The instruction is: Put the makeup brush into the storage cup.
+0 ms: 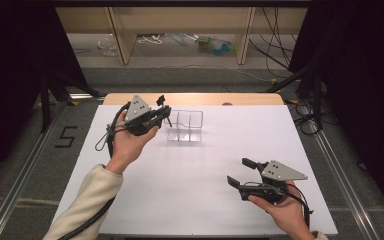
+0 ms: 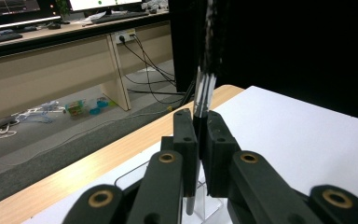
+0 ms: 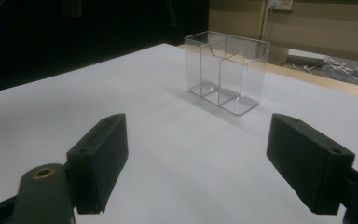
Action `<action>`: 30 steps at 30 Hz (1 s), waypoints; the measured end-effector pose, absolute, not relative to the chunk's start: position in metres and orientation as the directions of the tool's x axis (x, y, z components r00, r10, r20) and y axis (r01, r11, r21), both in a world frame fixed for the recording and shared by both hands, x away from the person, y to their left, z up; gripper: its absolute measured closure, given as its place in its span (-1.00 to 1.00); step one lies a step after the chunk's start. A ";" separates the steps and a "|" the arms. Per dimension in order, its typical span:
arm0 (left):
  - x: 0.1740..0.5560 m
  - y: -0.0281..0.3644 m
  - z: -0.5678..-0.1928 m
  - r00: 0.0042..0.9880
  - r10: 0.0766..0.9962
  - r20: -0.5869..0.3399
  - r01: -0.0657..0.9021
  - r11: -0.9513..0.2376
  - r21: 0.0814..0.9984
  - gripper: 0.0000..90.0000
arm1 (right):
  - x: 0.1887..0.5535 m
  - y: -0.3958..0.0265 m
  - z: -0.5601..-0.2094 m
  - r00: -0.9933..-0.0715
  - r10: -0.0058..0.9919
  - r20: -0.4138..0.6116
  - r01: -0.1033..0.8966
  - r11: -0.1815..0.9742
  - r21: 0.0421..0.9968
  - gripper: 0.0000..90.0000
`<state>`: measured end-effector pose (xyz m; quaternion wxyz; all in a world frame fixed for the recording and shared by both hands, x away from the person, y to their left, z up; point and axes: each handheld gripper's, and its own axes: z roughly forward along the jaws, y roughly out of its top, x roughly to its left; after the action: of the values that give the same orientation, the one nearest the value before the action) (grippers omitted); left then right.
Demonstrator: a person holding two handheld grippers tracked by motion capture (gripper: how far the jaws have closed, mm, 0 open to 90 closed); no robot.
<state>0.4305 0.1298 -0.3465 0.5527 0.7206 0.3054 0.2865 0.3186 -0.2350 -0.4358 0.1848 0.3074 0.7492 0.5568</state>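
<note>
My left gripper (image 1: 164,111) hovers over the back left of the white table, shut on a thin dark pen-like stick (image 1: 170,122) that stands nearly upright. In the left gripper view the stick (image 2: 204,88) rises between the closed pads (image 2: 186,135), and its lower tip hangs just above a clear divided plastic holder (image 2: 209,207). This holder (image 1: 185,126) stands right beside the left gripper; it also shows ahead in the right gripper view (image 3: 226,72). My right gripper (image 1: 240,172) is at the front right, low over the table, open with nothing between its jaws (image 3: 196,163).
The white table top (image 1: 195,185) has a wooden strip (image 1: 195,98) along its far edge. Beyond it lie grey floor, cables (image 1: 280,60) and desk legs (image 1: 122,40). Black curtains flank both sides.
</note>
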 end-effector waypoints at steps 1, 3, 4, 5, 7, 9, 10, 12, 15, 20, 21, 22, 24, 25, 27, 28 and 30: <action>0.431 0.130 -0.347 0.648 0.758 0.075 0.124 -0.202 0.971 0.90 | 0.318 -0.236 -0.435 -0.743 0.666 0.065 0.262 0.200 0.944 -0.51; 0.433 0.129 -0.347 0.646 0.760 0.072 0.126 -0.199 0.972 0.90 | 0.318 -0.236 -0.435 -0.743 0.666 0.065 0.262 0.200 0.944 -0.51; 0.434 0.130 -0.347 0.646 0.759 0.075 0.126 -0.204 0.971 0.90 | 0.318 -0.236 -0.435 -0.743 0.666 0.066 0.263 0.199 0.944 -0.51; 0.434 0.130 -0.347 0.645 0.760 0.074 0.126 -0.201 0.971 0.90 | 0.318 -0.236 -0.435 -0.743 0.666 0.065 0.262 0.199 0.944 -0.51; 0.435 0.130 -0.347 0.643 0.762 0.072 0.125 -0.198 0.972 0.90 | 0.319 -0.235 -0.437 -0.744 0.665 0.069 0.251 0.181 0.951 -0.51; 0.436 0.129 -0.346 0.642 0.763 0.074 0.124 -0.199 0.972 0.90 | 0.319 -0.235 -0.436 -0.743 0.666 0.067 0.255 0.189 0.948 -0.51; 0.436 0.129 -0.345 0.642 0.763 0.076 0.124 -0.201 0.972 0.90 | 0.320 -0.234 -0.437 -0.747 0.662 0.060 0.234 0.178 0.956 -0.51; 0.437 0.129 -0.344 0.641 0.764 0.074 0.123 -0.198 0.973 0.90 | 0.318 -0.236 -0.435 -0.743 0.667 0.066 0.262 0.199 0.944 -0.51; 0.440 0.129 -0.343 0.639 0.766 0.073 0.121 -0.194 0.974 0.90 | 0.319 -0.235 -0.436 -0.742 0.667 0.066 0.258 0.194 0.947 -0.51; 0.444 0.130 -0.344 0.635 0.770 0.070 0.125 -0.192 0.973 0.90 | 0.319 -0.234 -0.437 -0.743 0.666 0.070 0.249 0.179 0.952 -0.51; 0.445 0.130 -0.344 0.635 0.770 0.068 0.127 -0.191 0.973 0.90 | 0.320 -0.234 -0.437 -0.743 0.666 0.070 0.249 0.178 0.952 -0.51; 0.445 0.131 -0.345 0.633 0.771 0.073 0.128 -0.197 0.972 0.90 | 0.319 -0.234 -0.437 -0.744 0.665 0.069 0.252 0.183 0.950 -0.51; 0.446 0.131 -0.346 0.632 0.772 0.068 0.131 -0.193 0.972 0.90 | 0.320 -0.234 -0.437 -0.743 0.666 0.070 0.249 0.178 0.952 -0.51; 0.447 0.131 -0.346 0.632 0.772 0.072 0.130 -0.197 0.972 0.90 | 0.320 -0.234 -0.438 -0.746 0.662 0.077 0.254 0.175 0.951 -0.51; 0.448 0.131 -0.347 0.629 0.774 0.071 0.131 -0.196 0.972 0.90 | 0.320 -0.234 -0.437 -0.745 0.663 0.074 0.252 0.177 0.952 -0.51; 0.449 0.131 -0.347 0.628 0.775 0.073 0.132 -0.199 0.971 0.90 | 0.320 -0.234 -0.437 -0.743 0.666 0.070 0.248 0.177 0.952 -0.51; 0.450 0.131 -0.347 0.626 0.777 0.072 0.132 -0.196 0.972 0.90 | 0.320 -0.233 -0.438 -0.745 0.662 0.075 0.253 0.177 0.951 -0.51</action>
<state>0.4503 0.1307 -0.3466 0.5487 0.7154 0.3174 0.2939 0.3197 -0.2334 -0.4376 0.1816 0.3072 0.7452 0.5633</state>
